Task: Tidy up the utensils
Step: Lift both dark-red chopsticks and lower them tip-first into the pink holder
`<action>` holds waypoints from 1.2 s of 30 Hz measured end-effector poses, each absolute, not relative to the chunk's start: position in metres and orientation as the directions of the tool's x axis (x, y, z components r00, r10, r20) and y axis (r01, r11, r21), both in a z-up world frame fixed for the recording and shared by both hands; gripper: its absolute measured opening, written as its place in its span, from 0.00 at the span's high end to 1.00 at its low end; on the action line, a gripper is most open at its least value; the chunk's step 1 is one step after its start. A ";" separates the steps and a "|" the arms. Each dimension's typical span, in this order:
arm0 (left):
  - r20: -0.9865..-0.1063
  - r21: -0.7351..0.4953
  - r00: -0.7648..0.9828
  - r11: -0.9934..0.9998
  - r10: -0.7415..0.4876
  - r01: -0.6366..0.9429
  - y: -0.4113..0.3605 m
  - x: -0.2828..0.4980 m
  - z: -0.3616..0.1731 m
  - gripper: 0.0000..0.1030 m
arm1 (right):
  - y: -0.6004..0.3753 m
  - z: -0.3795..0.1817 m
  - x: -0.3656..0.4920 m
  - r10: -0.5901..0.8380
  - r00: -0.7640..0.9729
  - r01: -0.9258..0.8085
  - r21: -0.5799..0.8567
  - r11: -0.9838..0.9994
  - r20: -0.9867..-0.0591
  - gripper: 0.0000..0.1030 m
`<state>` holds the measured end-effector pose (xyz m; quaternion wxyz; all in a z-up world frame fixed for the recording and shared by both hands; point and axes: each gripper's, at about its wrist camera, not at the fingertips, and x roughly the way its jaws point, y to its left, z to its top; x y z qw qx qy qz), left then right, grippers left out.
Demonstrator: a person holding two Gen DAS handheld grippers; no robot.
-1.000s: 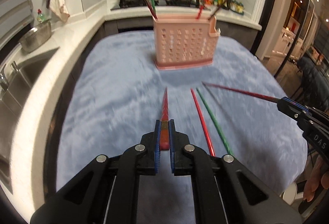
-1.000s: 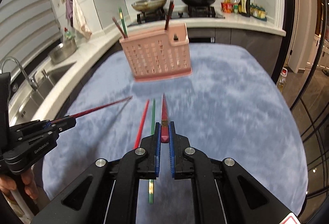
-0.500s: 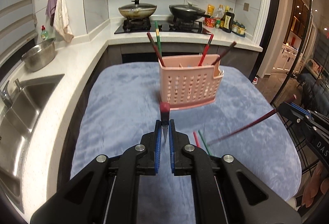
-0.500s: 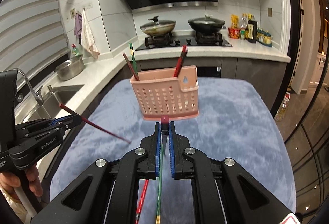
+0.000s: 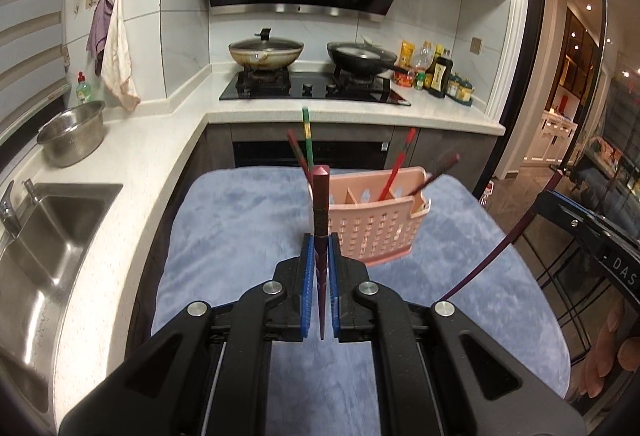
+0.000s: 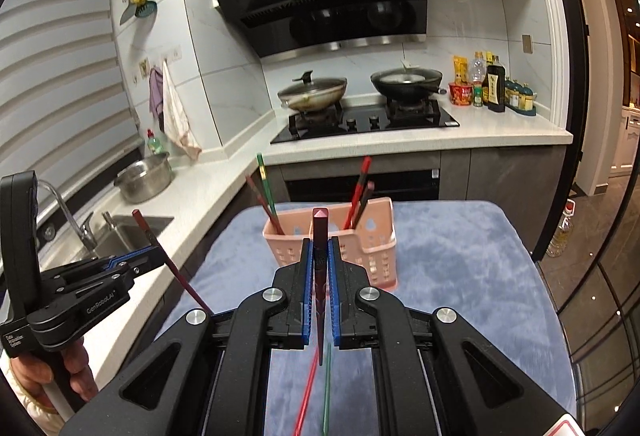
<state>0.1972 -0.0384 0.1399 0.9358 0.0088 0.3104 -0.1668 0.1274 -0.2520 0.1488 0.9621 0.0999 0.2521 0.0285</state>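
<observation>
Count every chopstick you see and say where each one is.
8: four stand in the pink holder, one is clamped in the left gripper, one in the right gripper, and a red chopstick and green chopstick lie on the blue cloth. More may be hidden.

Holder (image 6: 332,248) on table (image 6: 460,276); 2 chopsticks (image 6: 316,392) before it.

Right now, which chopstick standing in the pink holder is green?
The tallest one, the green chopstick with a yellow band, in the left compartment of the pink slotted plastic holder; the others standing there are red or dark.

Black tongs (image 5: 320,256) (blue pads, silver screws)
</observation>
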 end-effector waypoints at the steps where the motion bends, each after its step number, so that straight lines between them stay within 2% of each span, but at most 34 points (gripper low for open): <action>1: -0.574 -0.088 0.758 0.944 -0.309 0.318 -0.039 0.199 0.145 0.94 | -0.253 0.152 0.130 0.106 0.875 -0.005 0.211 0.978 -0.472 0.93; 12: -0.424 -0.081 0.840 0.939 -0.337 0.336 -0.056 0.234 0.216 0.94 | -0.264 0.203 0.169 0.078 0.937 -0.010 0.195 0.981 -0.341 0.93; 19: -0.383 -0.102 0.852 0.933 -0.357 0.345 -0.069 0.265 0.234 0.93 | -0.276 0.224 0.205 0.075 0.957 -0.006 0.237 0.971 -0.281 0.93; 36: -0.430 -0.114 0.836 0.939 -0.341 0.325 -0.083 0.313 0.195 0.93 | -0.270 0.167 0.267 0.072 0.907 0.030 0.233 0.972 -0.414 0.93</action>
